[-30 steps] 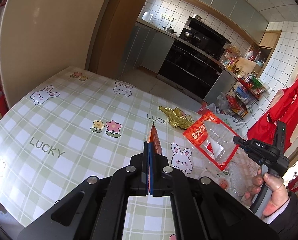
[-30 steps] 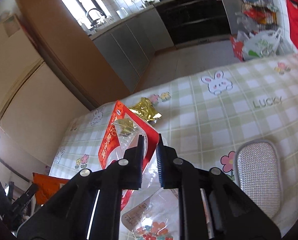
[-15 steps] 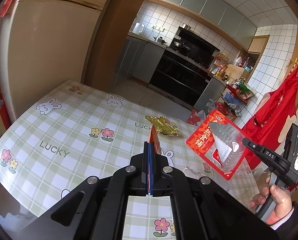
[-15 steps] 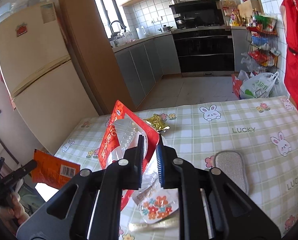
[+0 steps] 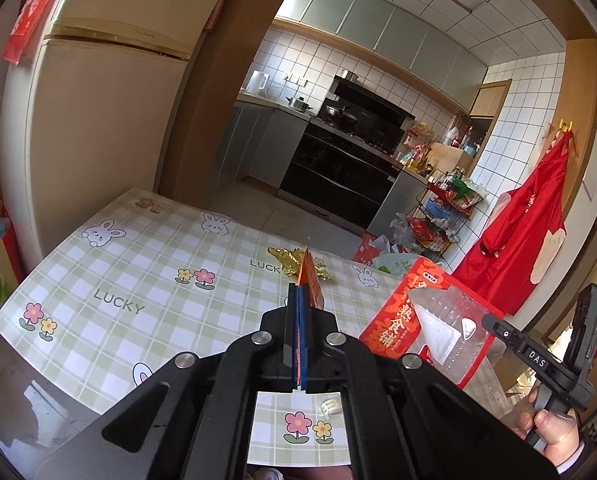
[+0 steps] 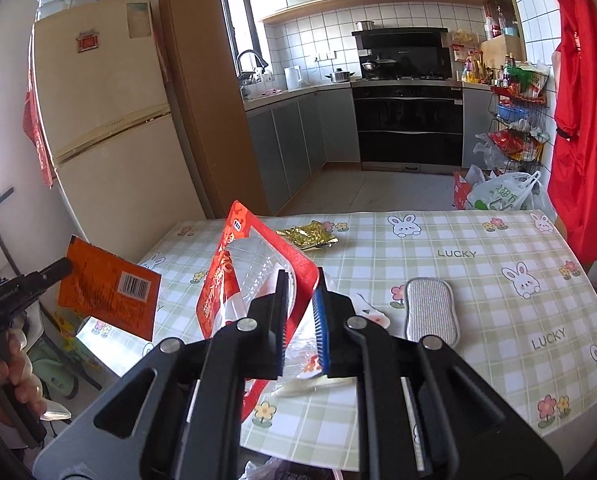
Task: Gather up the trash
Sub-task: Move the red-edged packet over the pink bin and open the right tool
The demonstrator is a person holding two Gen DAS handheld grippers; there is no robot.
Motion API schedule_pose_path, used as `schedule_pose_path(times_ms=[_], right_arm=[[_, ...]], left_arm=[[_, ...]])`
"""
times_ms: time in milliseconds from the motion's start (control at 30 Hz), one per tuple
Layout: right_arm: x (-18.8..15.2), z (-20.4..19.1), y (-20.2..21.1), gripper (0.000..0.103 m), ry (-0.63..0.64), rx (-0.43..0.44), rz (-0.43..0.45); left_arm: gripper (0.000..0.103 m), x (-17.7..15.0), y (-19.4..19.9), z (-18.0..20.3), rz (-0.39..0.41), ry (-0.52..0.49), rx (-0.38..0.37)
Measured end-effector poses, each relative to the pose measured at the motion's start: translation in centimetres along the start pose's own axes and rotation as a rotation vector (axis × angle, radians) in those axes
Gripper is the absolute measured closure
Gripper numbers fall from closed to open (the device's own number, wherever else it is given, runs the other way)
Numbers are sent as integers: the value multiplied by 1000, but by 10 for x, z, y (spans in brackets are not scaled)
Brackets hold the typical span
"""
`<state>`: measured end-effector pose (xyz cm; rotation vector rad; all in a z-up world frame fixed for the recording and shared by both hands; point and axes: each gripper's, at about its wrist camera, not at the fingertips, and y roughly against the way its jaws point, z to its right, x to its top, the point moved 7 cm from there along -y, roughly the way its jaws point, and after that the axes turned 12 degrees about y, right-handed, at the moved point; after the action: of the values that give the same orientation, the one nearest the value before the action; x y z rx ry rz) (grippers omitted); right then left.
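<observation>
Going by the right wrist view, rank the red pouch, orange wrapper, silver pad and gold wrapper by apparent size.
1. red pouch, though nearest the camera.
2. orange wrapper.
3. silver pad.
4. gold wrapper, though farthest away, so its true rank against the pad is unsure.

A silver scrubbing pad (image 6: 431, 311) lies on the checked tablecloth (image 6: 478, 276).

Black left gripper (image 5: 299, 312), blue pads (silver screws), dark sleeve (image 5: 578, 454)
</observation>
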<state>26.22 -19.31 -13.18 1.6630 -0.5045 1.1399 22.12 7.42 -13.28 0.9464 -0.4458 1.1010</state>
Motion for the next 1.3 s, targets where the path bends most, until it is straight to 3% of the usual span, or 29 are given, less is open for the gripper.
schedule_pose_path(times_ms=[267,667,1300], right_arm=[[-36,-14,40,88,-13,-17,5],[-86,-41,69,88,4,-14,-57],[-103,-74,44,86,58,80,-157]], left_arm=[[103,-18,39,2,-5,-10,-20],[103,-40,85,-9,19,-2,-46],[103,-39,90,-18,26,25,-46]])
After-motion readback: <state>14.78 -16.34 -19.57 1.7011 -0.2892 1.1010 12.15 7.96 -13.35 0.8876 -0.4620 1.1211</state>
